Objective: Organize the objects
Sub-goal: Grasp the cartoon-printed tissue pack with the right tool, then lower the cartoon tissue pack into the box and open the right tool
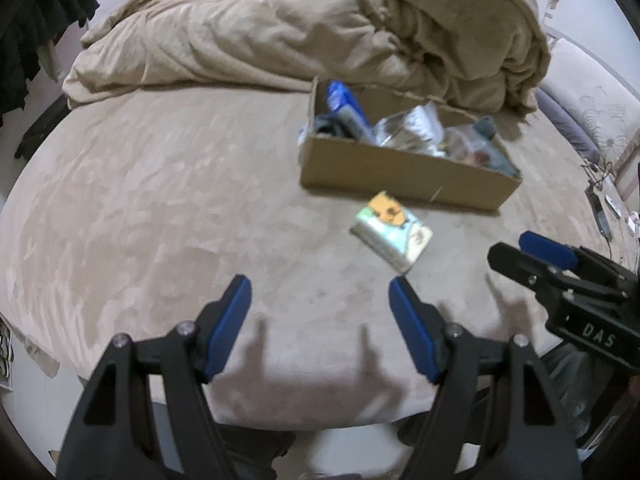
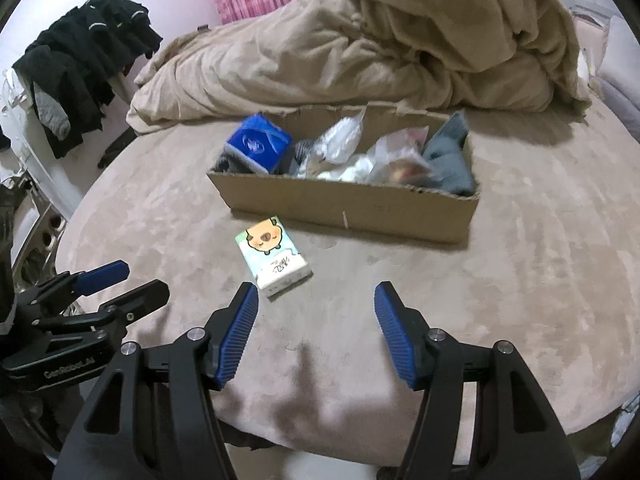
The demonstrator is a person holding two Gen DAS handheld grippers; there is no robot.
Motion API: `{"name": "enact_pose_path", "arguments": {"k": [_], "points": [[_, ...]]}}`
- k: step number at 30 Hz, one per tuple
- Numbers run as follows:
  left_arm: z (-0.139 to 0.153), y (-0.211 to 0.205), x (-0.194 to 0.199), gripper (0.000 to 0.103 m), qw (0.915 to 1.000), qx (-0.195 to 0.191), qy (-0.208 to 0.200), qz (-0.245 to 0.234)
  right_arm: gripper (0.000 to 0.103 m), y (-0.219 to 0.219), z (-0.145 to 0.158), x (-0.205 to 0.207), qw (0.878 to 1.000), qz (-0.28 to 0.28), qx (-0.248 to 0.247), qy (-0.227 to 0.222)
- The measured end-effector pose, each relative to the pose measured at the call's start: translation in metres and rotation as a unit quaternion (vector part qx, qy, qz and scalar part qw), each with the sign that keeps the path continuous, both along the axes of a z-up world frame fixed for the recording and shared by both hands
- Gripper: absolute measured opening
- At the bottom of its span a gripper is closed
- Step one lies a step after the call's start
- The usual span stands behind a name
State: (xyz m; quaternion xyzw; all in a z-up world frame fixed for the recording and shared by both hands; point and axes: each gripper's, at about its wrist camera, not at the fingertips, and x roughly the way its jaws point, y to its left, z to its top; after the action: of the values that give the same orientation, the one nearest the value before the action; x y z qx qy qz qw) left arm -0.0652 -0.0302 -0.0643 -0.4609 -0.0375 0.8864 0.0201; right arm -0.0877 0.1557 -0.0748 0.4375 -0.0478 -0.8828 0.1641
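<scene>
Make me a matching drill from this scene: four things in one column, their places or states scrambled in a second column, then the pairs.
Things:
1. tissue pack
2. blue packet
3. blanket
4. right gripper

Places or states:
A. bunched up on the bed behind the cardboard box
B. jaws open, holding nothing
C. flat on the bed in front of the box
D. standing in the left end of the box

Pairs: 1-C, 2-D, 3-A, 4-B
</scene>
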Motion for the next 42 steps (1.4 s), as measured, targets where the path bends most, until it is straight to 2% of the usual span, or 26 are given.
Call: {"name": "enact_pose_path", "arguments": {"k": [8,16,21,23,25,27,34,42], "points": [[-0.023,-0.016,-0.014,0.073,0.9998,-0.008,-0.014,0.010,0.064,-0.022,-0.027,-0.025,0.999,0.026,0.013,-0.022],[-0.038,-0.036,-0.027,0.073,0.9993,0.001,-0.028,0.025,0.064,-0.055,-0.047,-0.054,0.997,0.060,0.031,-0.030],[-0.042,-0.044,-0.031,0.073,0.9990,-0.001,-0.030,0.033,0.063,-0.070,-0.054,-0.062,0.995,0.073,0.060,-0.020],[-0.043,-0.044,-0.032,0.073,0.9990,0.000,-0.030,0.033,0.059,-0.072,-0.055,-0.060,0.995,0.077,0.065,-0.015],[-0.043,-0.042,-0.032,0.073,0.9991,-0.003,-0.030,0.031,0.052,-0.070,-0.054,-0.059,0.995,0.080,0.062,-0.014],[-0.042,-0.041,-0.031,0.073,0.9991,-0.002,-0.030,0.030,0.049,-0.067,-0.051,-0.057,0.995,0.076,0.063,-0.013],[-0.028,-0.031,-0.025,0.073,0.9995,-0.005,-0.017,0.025,0.049,-0.052,-0.029,-0.042,0.996,0.065,0.060,0.005],[-0.003,0.003,-0.025,0.073,1.0000,0.002,-0.001,-0.005,0.049,-0.017,0.004,-0.025,0.998,0.030,0.051,0.023]]}}
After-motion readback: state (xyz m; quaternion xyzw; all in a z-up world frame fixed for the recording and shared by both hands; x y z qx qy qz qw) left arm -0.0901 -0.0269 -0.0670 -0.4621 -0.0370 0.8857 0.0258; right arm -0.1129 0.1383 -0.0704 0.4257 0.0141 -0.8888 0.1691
